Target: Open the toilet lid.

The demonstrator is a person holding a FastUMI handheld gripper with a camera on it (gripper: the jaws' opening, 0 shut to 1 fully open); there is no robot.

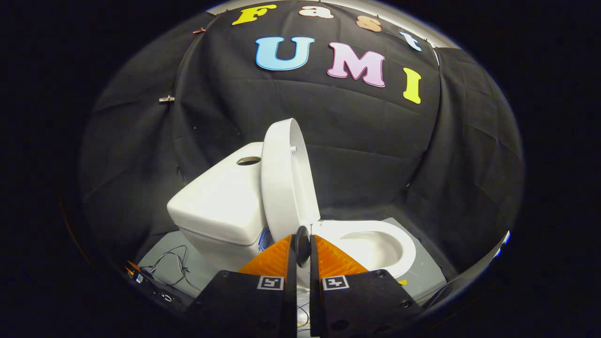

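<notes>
The tool [302, 244] is sitting with its fingers nearly closed, pinching a small dark knob [302, 243] between the tips. Just beyond them the lid [284, 183] is standing raised, leaning toward the tank [220, 202], with the bowl [375, 244] lying open beside it.

Toilet lid [286, 183] stands upright just ahead of the claw [301, 249], its fingers nearly closed on a small disc [302, 244]. Tank [220, 202] behind and left of lid. Open bowl [375, 244] ahead-right of claw. Loose cables [171, 267] on floor [422, 277], left of claw, beside tank base.
</notes>
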